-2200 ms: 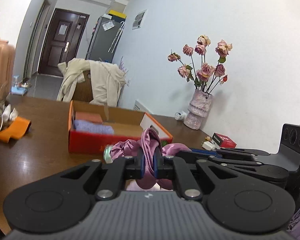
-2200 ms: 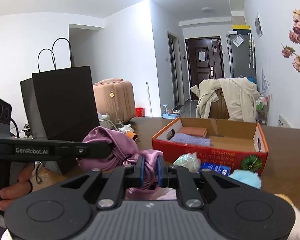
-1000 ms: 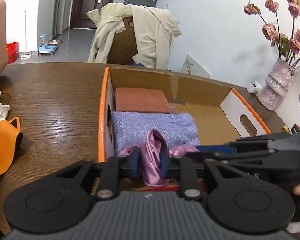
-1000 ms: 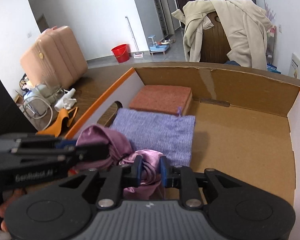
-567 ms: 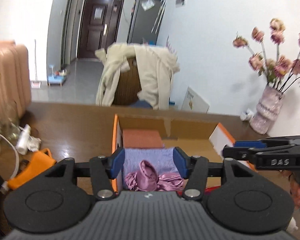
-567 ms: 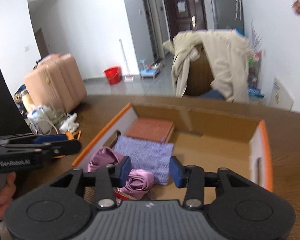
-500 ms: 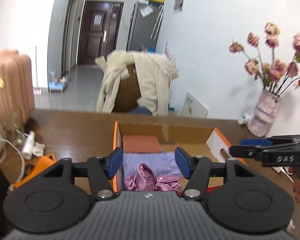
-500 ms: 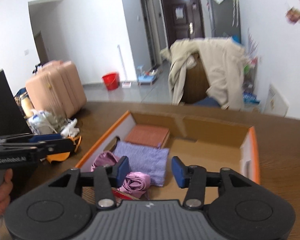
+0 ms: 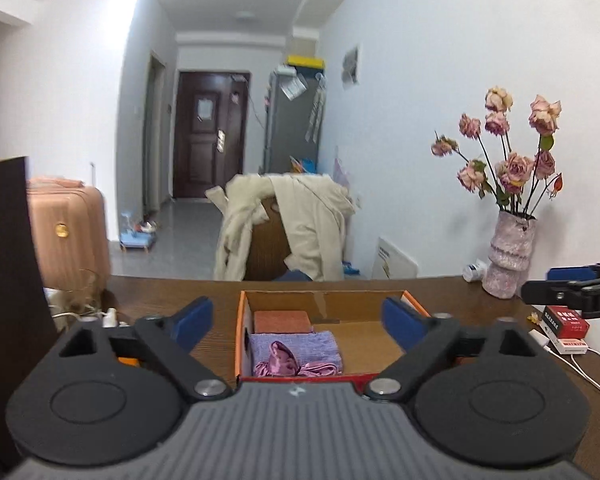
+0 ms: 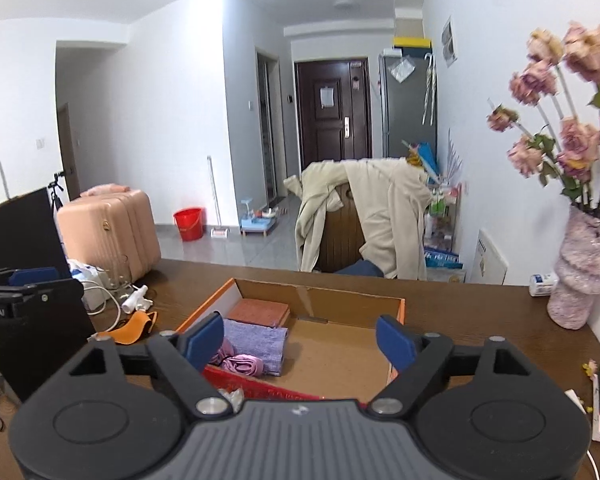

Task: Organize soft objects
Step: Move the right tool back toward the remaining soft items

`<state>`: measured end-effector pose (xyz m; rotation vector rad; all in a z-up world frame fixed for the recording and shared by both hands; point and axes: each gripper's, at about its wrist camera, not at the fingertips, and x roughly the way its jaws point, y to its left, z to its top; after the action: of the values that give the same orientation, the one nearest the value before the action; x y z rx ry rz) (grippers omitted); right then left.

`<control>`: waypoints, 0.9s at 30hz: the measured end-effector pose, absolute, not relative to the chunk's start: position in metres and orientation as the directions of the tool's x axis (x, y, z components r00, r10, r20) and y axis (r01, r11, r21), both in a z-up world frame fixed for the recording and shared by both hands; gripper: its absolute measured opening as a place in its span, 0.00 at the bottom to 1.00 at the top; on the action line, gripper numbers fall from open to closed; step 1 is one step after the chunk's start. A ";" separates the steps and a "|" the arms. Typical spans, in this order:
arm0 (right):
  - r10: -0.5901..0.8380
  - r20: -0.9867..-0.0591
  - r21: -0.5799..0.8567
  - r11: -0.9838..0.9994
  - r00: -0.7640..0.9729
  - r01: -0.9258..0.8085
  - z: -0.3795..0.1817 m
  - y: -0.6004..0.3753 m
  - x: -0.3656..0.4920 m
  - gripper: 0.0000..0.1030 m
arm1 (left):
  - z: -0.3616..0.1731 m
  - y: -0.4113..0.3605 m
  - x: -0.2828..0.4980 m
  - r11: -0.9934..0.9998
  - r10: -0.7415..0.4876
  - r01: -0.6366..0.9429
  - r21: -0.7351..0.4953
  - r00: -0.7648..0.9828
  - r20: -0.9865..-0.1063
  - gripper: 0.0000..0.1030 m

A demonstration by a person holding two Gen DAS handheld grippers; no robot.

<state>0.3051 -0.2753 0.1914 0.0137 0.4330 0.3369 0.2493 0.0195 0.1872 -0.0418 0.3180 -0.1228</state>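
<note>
An orange cardboard box (image 9: pixel 396 296) (image 10: pixel 400 308) stands on the wooden table. Inside lie a folded rust-orange cloth (image 9: pixel 282 321) (image 10: pixel 258 311), a lilac towel (image 9: pixel 320 346) (image 10: pixel 256 340) and a crumpled pink satin cloth (image 9: pixel 280 362) (image 10: pixel 242 362) at the box's near left. My left gripper (image 9: pixel 298 322) is open and empty, held above and short of the box. My right gripper (image 10: pixel 300 338) is open and empty, likewise back from the box. Each gripper shows at the edge of the other's view, the right one (image 9: pixel 572 292) and the left one (image 10: pixel 16 288).
A vase of dried roses (image 9: pixel 510 258) (image 10: pixel 580 272) stands at the right by the wall. A red and white packet (image 9: pixel 564 326) and white cable lie near it. An orange strap (image 10: pixel 134 326), black bag (image 9: pixel 8 280) and clutter lie left. A chair with a beige coat (image 10: pixel 360 220) stands behind.
Both grippers opened, let go of the pink satin cloth in the box, and drew back and up. The cloth now lies on the lilac towel's near edge.
</note>
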 end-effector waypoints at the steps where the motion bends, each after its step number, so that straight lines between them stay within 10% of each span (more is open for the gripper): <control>1: 0.325 -0.390 0.077 0.944 0.862 -0.321 0.190 -0.277 0.293 0.84 | 0.183 0.017 0.237 0.993 -0.113 0.102 -0.052 0.950 -0.293 0.98; 14: 0.279 -0.217 -0.011 0.958 0.936 -0.288 0.118 -0.284 0.120 0.98 | 0.114 0.002 0.089 0.992 -0.122 0.128 0.020 0.974 -0.193 1.00; 27: 0.287 -0.305 0.047 0.957 0.908 -0.286 0.052 -0.279 0.091 0.99 | 0.088 -0.004 0.077 0.991 -0.130 0.136 0.009 0.962 -0.241 1.00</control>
<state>0.0907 -0.2795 0.0517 0.0014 0.3148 0.2958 0.0766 -0.0040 0.0883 0.0251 0.2422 -0.1352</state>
